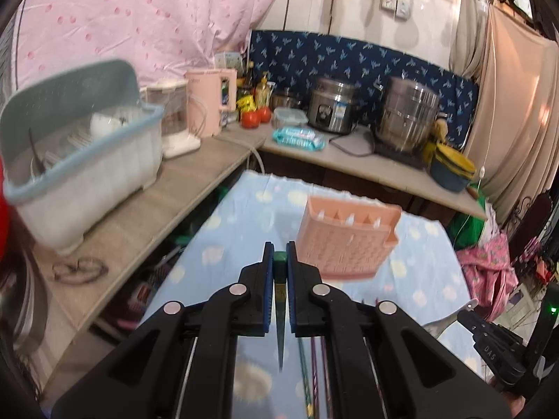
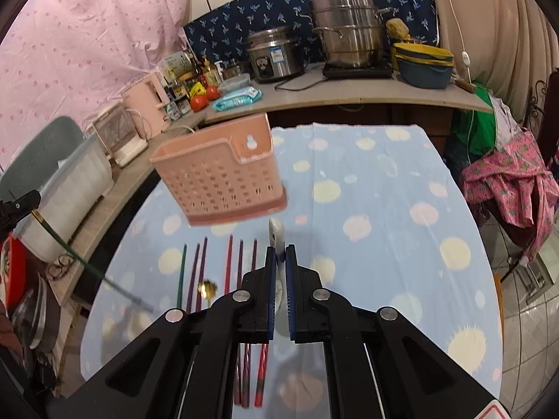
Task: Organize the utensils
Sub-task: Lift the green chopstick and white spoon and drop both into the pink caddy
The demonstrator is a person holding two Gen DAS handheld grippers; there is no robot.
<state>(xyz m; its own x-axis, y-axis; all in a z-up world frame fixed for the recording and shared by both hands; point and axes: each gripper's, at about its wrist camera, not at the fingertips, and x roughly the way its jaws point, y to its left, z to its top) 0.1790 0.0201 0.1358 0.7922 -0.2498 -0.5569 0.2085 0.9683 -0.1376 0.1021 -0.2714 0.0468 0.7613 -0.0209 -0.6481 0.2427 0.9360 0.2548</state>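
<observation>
Perforated matt plastic holder (image 2: 223,171), shiny steel pots (image 2: 344,29), printed tablecloth (image 2: 384,209)

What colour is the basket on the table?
Pink, like salmon: the basket shows best in the right wrist view.

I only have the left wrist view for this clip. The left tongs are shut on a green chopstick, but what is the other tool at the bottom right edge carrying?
Observer: The right tongs are shut on a white utensil handle. I cannot tell what kind of utensil it is.
Operator: What is waiting on the table?
Observer: Six loose chopsticks lie side by side on the table in front of the pink holder.
Operator: Anything besides chopsticks?
Observer: Yes, a gold spoon lies among them.
</observation>
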